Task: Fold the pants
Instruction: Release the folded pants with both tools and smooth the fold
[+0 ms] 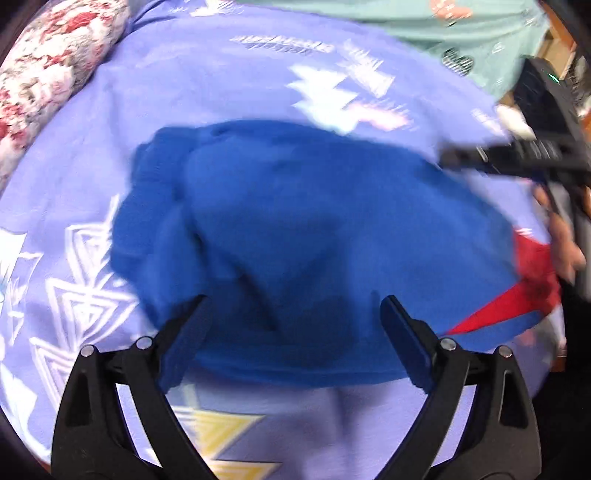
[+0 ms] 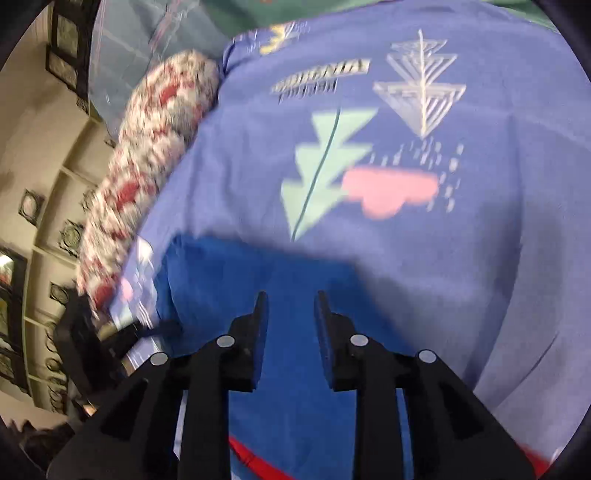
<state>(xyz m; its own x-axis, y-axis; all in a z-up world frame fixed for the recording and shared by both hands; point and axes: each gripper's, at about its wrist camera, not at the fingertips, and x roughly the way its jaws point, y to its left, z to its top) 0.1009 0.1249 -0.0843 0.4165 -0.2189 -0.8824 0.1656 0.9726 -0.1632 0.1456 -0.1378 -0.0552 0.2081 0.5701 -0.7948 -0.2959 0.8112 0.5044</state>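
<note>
The blue pants (image 1: 314, 229) with a red stripe (image 1: 517, 295) lie bunched on a lavender patterned bedsheet (image 1: 184, 92). My left gripper (image 1: 293, 306) is wide open just above the near edge of the pants, holding nothing. In the right wrist view the pants (image 2: 295, 295) fill the lower middle, with a red stripe (image 2: 255, 461) at the bottom. My right gripper (image 2: 291, 306) hovers over them with jaws partly apart, nothing between them. The right gripper also shows in the left wrist view (image 1: 517, 158) at the pants' far right edge.
A red-and-white floral pillow (image 1: 48, 74) lies at the sheet's left edge, also in the right wrist view (image 2: 147, 166). A teal cloth (image 1: 461, 33) lies beyond the sheet. A wall with framed pictures (image 2: 44, 221) is at the left.
</note>
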